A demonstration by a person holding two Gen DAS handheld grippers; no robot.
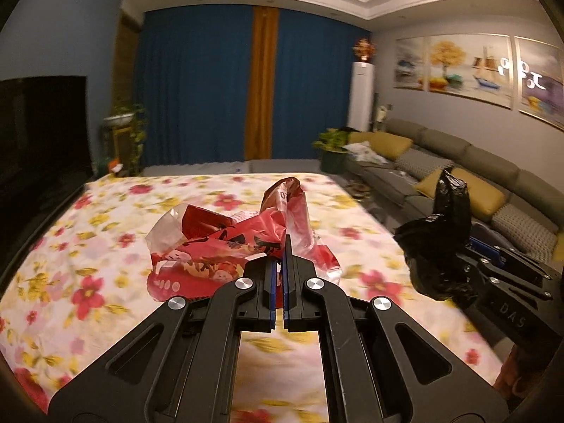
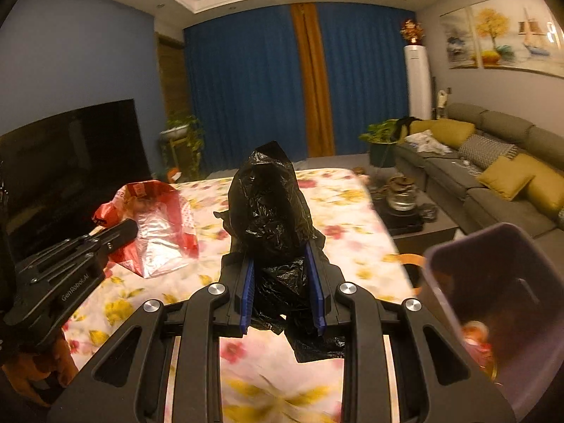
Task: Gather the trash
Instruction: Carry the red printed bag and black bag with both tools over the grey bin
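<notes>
My left gripper [image 1: 281, 250] is shut on a crumpled red and clear plastic wrapper [image 1: 218, 243] and holds it just above the flowered tablecloth [image 1: 88, 246]. The wrapper also shows in the right wrist view [image 2: 155, 225], with the left gripper [image 2: 123, 231] on it. My right gripper [image 2: 282, 246] is shut on a crumpled black plastic bag [image 2: 271, 204], which bulges up between the blue pads [image 2: 246, 289]. From the left wrist view the black bag [image 1: 440, 246] and right gripper [image 1: 493, 264] are at the right, over the table's edge.
A purple bin [image 2: 493, 310] with trash inside stands at the right beside the table. A low tea table [image 2: 405, 208] and a grey sofa [image 2: 493, 162] lie beyond it. A dark TV [image 2: 63, 162] stands at the left.
</notes>
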